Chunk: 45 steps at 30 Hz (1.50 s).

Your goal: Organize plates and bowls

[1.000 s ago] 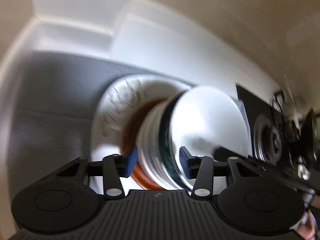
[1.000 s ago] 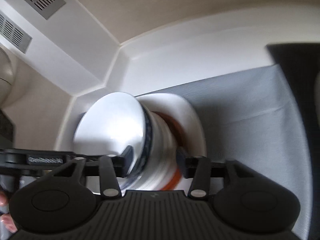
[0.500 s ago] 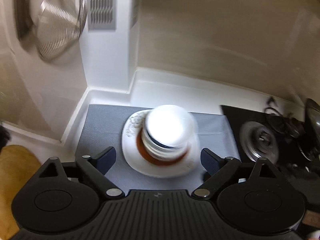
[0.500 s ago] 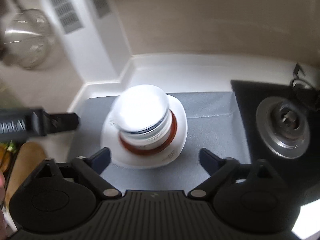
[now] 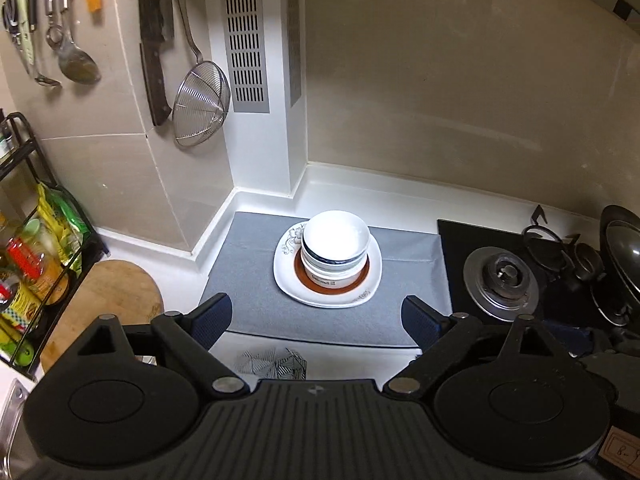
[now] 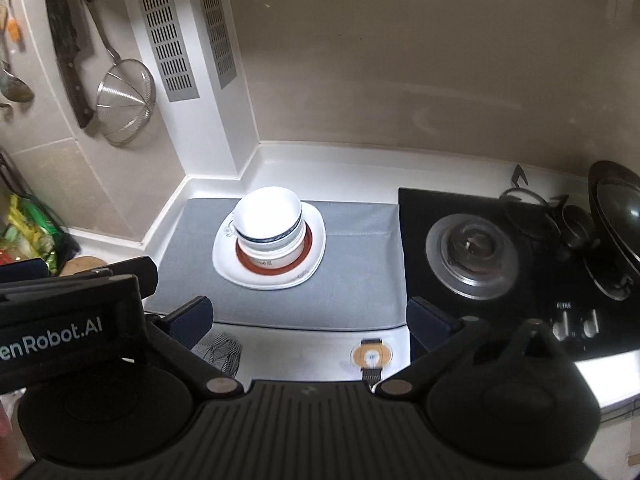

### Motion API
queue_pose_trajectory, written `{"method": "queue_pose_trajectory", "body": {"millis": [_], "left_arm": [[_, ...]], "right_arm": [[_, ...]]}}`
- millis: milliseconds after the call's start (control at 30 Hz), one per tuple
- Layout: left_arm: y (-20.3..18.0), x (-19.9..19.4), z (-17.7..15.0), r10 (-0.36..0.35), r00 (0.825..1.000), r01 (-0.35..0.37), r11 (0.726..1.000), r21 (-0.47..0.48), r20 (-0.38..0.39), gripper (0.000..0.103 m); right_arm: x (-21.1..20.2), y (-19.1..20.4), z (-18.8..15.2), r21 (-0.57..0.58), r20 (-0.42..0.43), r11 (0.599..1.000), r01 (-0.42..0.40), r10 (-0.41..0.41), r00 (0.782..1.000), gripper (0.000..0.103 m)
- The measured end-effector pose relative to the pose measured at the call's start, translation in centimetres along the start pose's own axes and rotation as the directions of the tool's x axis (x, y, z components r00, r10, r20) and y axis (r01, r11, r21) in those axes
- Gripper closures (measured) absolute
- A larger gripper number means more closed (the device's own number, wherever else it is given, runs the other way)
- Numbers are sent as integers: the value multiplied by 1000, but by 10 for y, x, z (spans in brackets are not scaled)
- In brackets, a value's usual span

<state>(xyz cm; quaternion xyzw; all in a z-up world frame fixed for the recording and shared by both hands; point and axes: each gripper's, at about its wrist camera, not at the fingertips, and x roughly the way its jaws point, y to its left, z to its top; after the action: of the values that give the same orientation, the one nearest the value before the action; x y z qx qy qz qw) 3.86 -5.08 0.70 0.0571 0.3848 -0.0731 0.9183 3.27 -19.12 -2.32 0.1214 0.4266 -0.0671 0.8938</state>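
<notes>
Kitchen corner, white surface (image 5: 340, 354) with grey mat (image 5: 256, 280). Stacked bowls (image 5: 335, 250) sit on a white plate (image 5: 292, 284) mid-mat, well ahead of left tongs (image 5: 316, 318) and right tongs (image 6: 310, 318). Both spread wide, holding nothing.

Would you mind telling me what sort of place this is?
A home kitchen, most likely: a gas burner beside the counter, a strainer and cleaver hanging on the tiled wall, stacked bowls on a plate.

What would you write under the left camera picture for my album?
Open left gripper above stacked bowls on a white plate, gray mat, beside the stove burner.
</notes>
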Motion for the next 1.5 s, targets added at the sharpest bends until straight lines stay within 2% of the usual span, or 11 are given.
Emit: {"method": "queue_pose_trajectory", "body": {"millis": [100, 233, 433, 933, 1500], "left_arm": [[-5, -11, -9, -4, 1000, 4, 1000, 0, -14, 10], [-12, -19, -20, 21, 1000, -20, 1000, 18, -23, 10], [-21, -32, -30, 40, 999, -39, 999, 24, -22, 10], [-33, -47, -40, 74, 997, -74, 996, 51, -14, 9], [-45, -51, -47, 75, 997, -74, 994, 79, -14, 9]], "right_arm": [[-14, -5, -10, 0, -18, 999, -45, 45, 999, 0], [-31, -1, -21, -55, 10, 998, -14, 14, 1000, 0], [-43, -7, -29, -35, 10, 999, -13, 14, 1000, 1], [-53, -21, -43, -20, 17, 998, -52, 53, 998, 1], [-58, -30, -52, -4, 19, 999, -51, 51, 999, 1]]}}
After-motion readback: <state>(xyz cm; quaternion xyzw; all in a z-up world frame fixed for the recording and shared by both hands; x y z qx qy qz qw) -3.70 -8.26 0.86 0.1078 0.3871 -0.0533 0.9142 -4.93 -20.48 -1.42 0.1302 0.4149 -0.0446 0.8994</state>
